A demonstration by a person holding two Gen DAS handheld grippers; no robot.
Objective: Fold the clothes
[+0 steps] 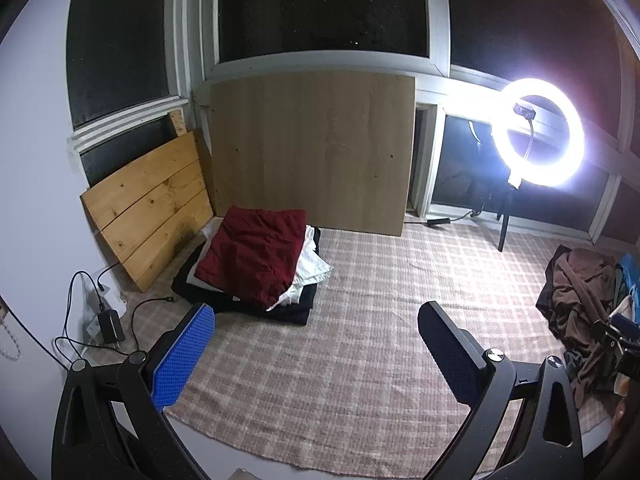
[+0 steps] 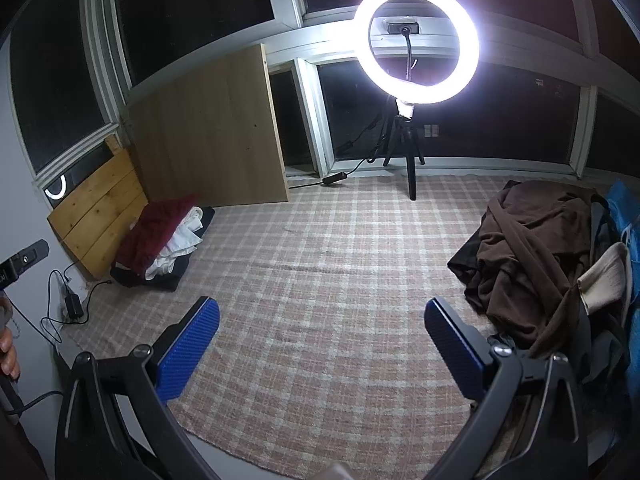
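A stack of folded clothes [image 1: 256, 264] lies at the far left of the checked mat [image 1: 340, 340], a dark red garment on top, white and black ones under it; the same stack [image 2: 160, 244] shows in the right wrist view. A loose heap with a brown garment [image 2: 532, 256] on top sits at the right; this heap [image 1: 576, 300] also shows at the right edge of the left wrist view. My left gripper [image 1: 316, 344] hangs open over the bare mat, nothing between its blue pads. My right gripper [image 2: 322, 340] is open too, over the mat [image 2: 320, 280], left of the brown heap.
A lit ring light on a tripod [image 2: 412, 152] stands at the mat's far edge. Wooden boards [image 1: 312, 152] lean against the dark windows behind the stack. A charger and cables [image 1: 108, 324] lie by the left wall. A blue bag [image 2: 624, 216] sits behind the heap.
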